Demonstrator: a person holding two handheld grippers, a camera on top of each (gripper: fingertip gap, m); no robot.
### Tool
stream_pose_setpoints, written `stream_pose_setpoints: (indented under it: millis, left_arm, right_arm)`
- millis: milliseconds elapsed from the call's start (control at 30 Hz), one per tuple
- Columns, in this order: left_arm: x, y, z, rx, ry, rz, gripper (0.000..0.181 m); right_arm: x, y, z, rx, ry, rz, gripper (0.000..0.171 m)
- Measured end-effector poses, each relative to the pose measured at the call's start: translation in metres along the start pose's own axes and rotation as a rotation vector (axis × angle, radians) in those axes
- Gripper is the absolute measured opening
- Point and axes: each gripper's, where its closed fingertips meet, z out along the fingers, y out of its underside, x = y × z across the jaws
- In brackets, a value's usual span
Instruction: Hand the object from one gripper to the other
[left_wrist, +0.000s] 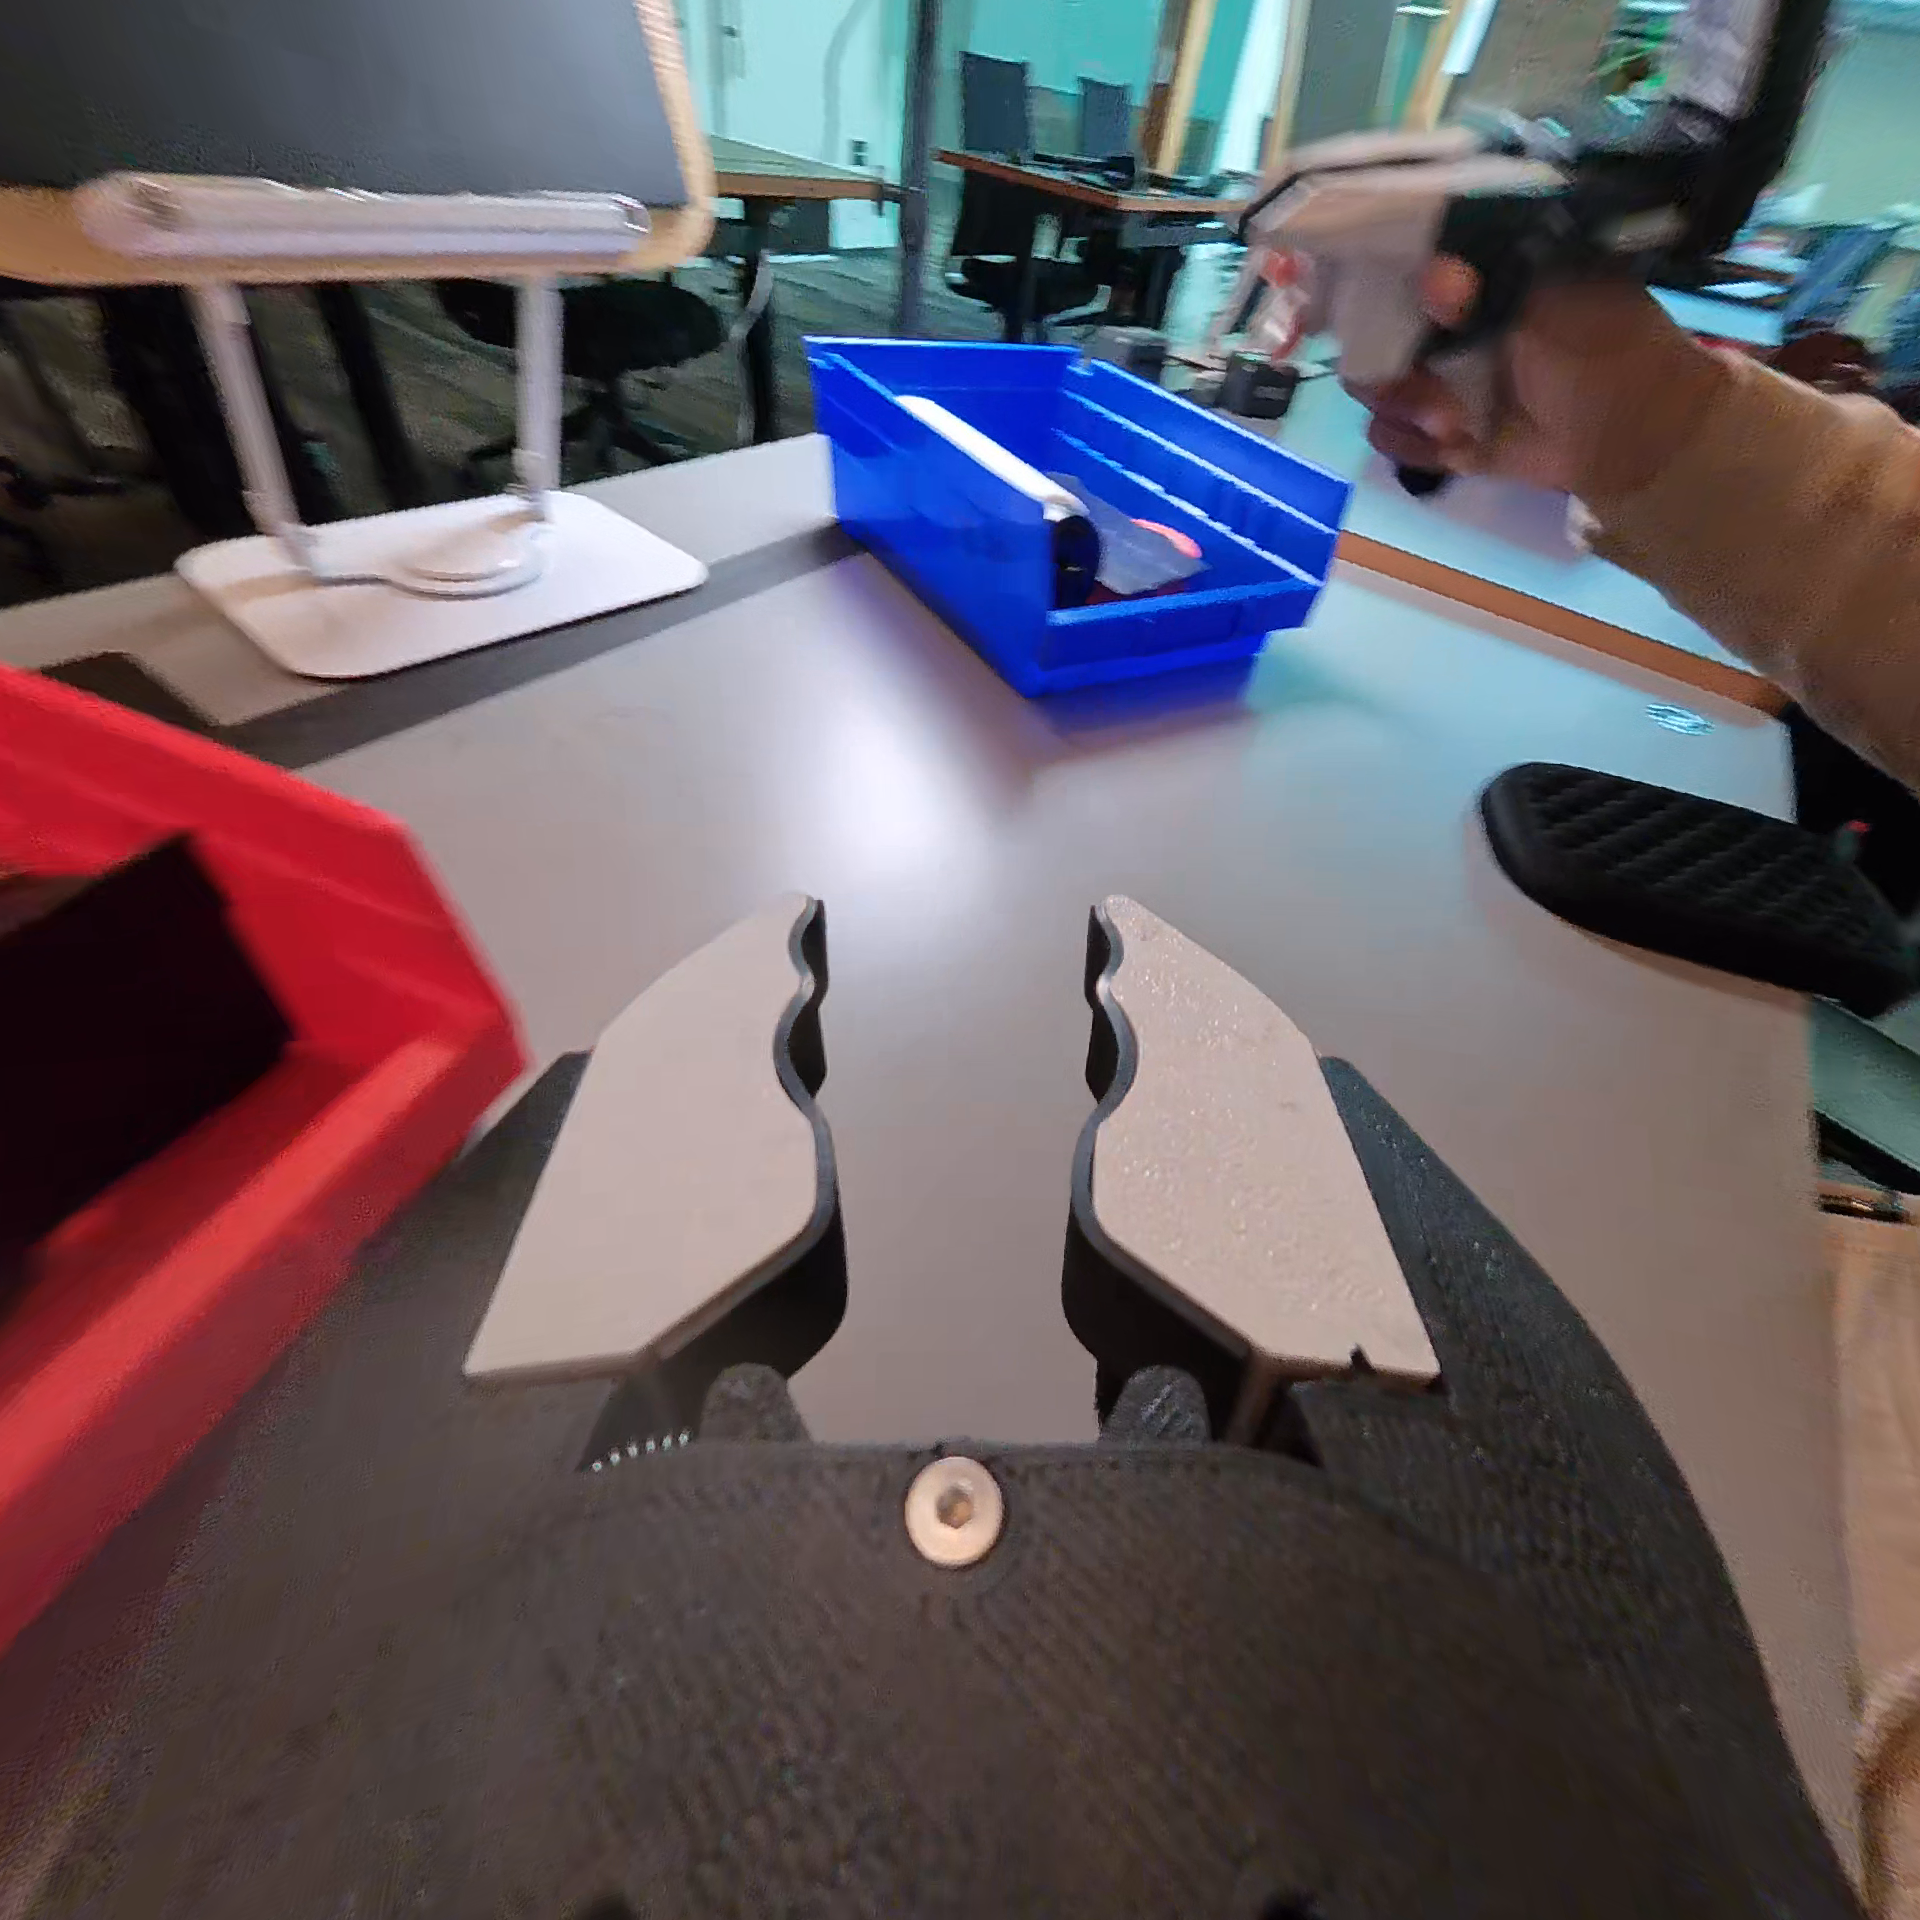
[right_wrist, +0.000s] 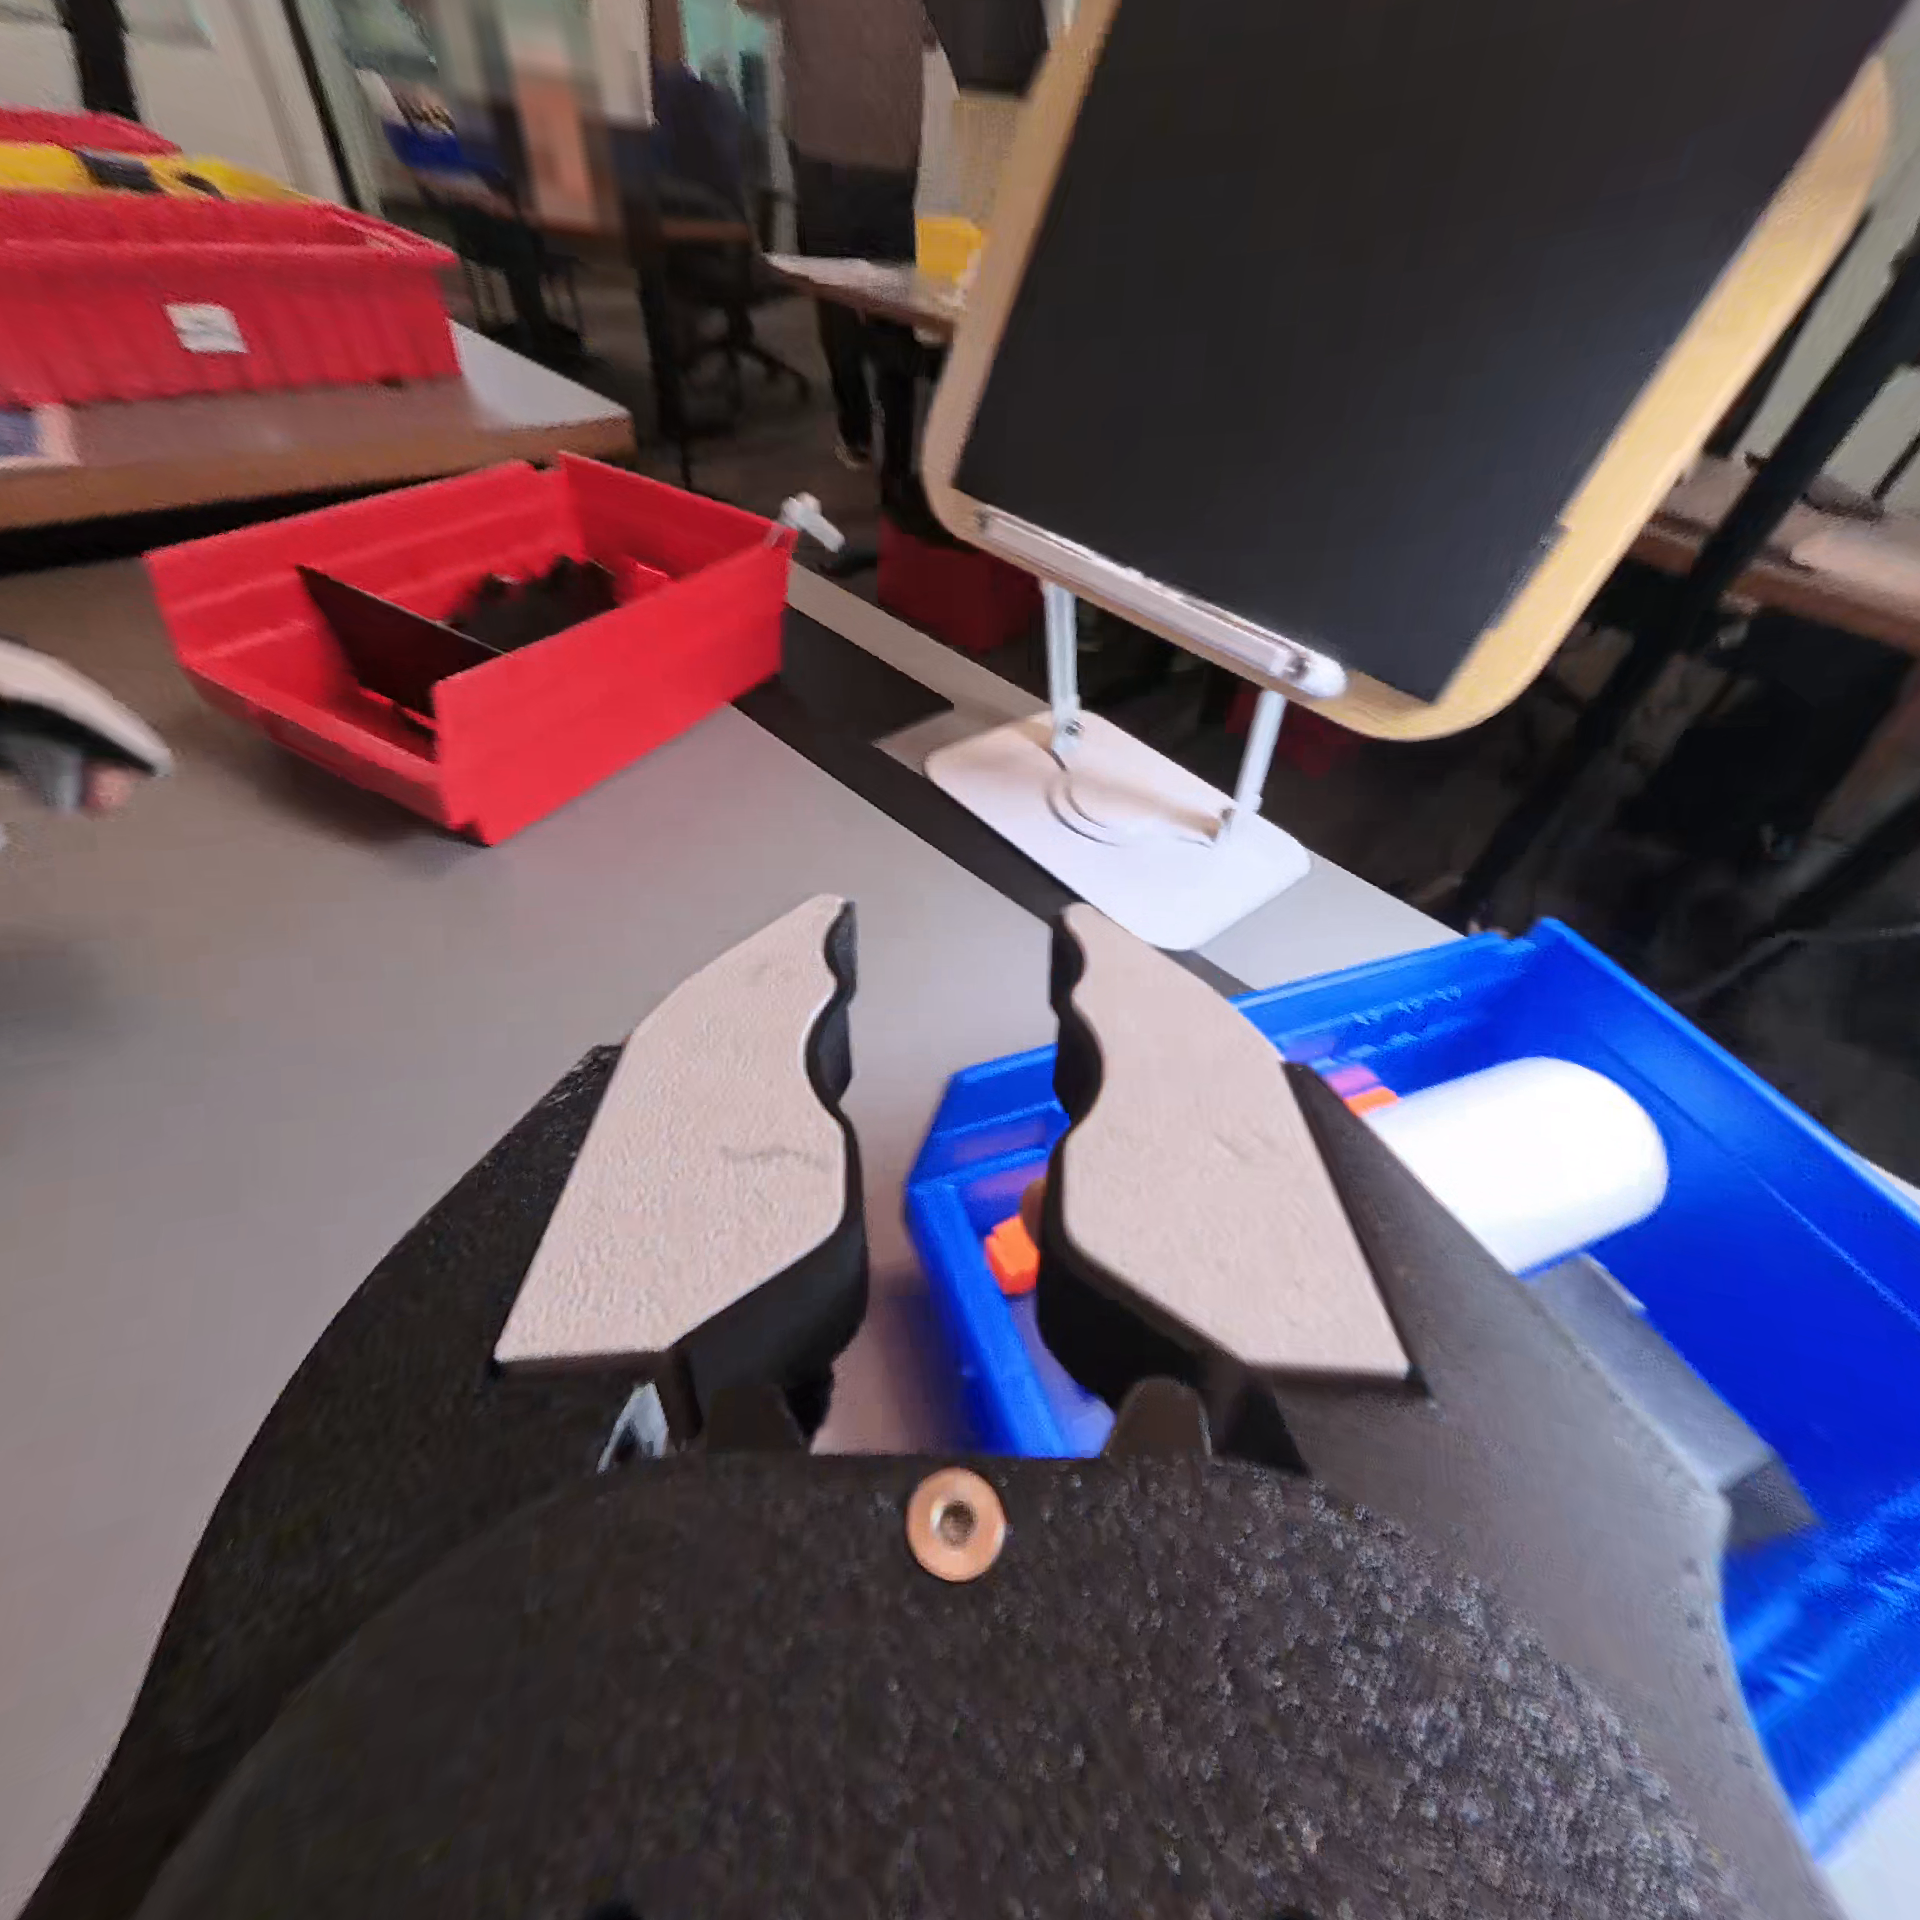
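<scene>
Left wrist view, near to far: my left claw (left_wrist: 956, 997), jaws parted w/ bare table (left_wrist: 935, 790) showing between them, nothing held. Red bin (left_wrist: 312, 1039) sits close on its left side; blue bin (left_wrist: 1081, 520) farther ahead; tablet stand (left_wrist: 436, 582) beyond, at the table's back edge. Upper right of same view: my right claw (left_wrist: 1351, 239), raised above the table and blurred, too smeared to read its jaws from here.

Right wrist view, near to far: right claw (right_wrist: 951, 997) w/ a moderate gap between its fingers (right_wrist: 707, 1164), empty. Blue bin (right_wrist: 1662, 1299) lies just under and to the right of it, holding a white cylinder (right_wrist: 1517, 1164), some small orange pieces (right_wrist: 1013, 1257) and other bits partly hidden. Farther: red bin (right_wrist: 478, 644) w/ dark contents, stand carrying a dark tablet (right_wrist: 1403, 343).

Status (judgement): approx. at the start. Neither claw has hold of anything; which item is the object I cannot tell, but candidates sit in the blue bin. Left to do: pick, lift, bring claws together, transfer, release.
</scene>
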Motion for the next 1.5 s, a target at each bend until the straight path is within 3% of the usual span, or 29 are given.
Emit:
stream_pose_setpoints:
  millis: [67,100,233,333,500,667,833,1000,1100,1200,1500]
  left_arm:
    - [-0.026,-0.009,-0.014,0.007,-0.087,0.003,0.045]
    - [-0.041,-0.014,-0.022,0.008,-0.133,-0.005,0.043]
    - [-0.105,-0.032,-0.051,-0.049,-0.282,-0.093,0.040]
    - [-0.153,-0.035,-0.060,-0.159,-0.330,-0.268,0.041]
    - [-0.216,-0.027,-0.046,-0.272,-0.282,-0.653,0.043]
    - [-0.263,0.005,-0.032,-0.497,-0.408,-0.721,0.045]
    - [-0.276,0.035,-0.022,-0.654,-0.451,-0.795,0.049]
    - [-0.276,0.046,-0.005,-0.634,-0.400,-0.874,0.039]
    - [-0.280,0.036,0.000,-0.541,-0.378,-0.884,0.023]
    - [-0.279,0.022,0.002,-0.457,-0.327,-0.902,0.017]
    - [-0.267,-0.006,-0.031,-0.536,-0.302,-0.849,0.008]
  right_arm:
    - [-0.030,0.011,-0.002,0.076,-0.017,-0.024,0.005]
    - [-0.045,0.020,-0.002,0.097,-0.042,-0.032,0.000]
    - [-0.092,0.061,0.010,0.139,-0.118,-0.001,0.000]
    - [-0.107,0.083,0.022,0.158,-0.121,-0.004,0.000]
    - [-0.124,0.101,0.028,0.119,-0.172,0.004,0.000]
    - [-0.131,0.103,0.024,0.108,-0.214,-0.002,0.000]
    - [-0.128,0.101,0.018,0.107,-0.223,0.021,0.000]
    - [-0.125,0.099,0.016,0.109,-0.228,0.024,0.000]
    - [-0.124,0.099,0.016,0.104,-0.229,0.017,0.000]
    - [-0.126,0.100,0.016,0.099,-0.236,0.015,0.000]
    - [-0.133,0.108,0.018,0.060,-0.258,-0.001,0.000]
